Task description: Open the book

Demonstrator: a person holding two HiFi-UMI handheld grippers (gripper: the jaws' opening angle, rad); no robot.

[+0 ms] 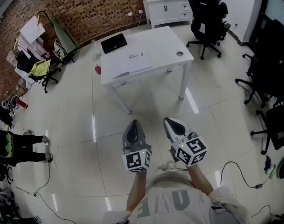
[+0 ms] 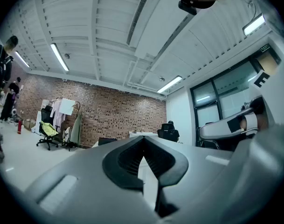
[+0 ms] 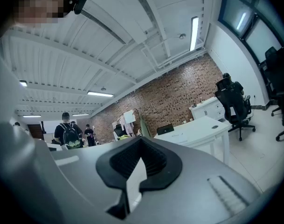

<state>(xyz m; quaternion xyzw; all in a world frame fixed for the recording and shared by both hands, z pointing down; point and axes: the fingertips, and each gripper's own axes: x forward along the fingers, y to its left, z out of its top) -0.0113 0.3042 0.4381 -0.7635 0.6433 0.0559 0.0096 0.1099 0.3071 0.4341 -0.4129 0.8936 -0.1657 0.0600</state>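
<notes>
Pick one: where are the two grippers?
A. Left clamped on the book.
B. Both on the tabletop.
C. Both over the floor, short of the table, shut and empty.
C: the left gripper and right gripper hang over the floor, short of the white table where the book lies untouched. Each gripper view shows jaws together, nothing between.

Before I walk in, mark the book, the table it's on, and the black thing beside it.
book (image 1: 127, 63): head view, middle of its white top face.
table (image 1: 167, 40): head view, bare top right of the book.
black flat item (image 1: 114, 43): head view, its centre.
</notes>
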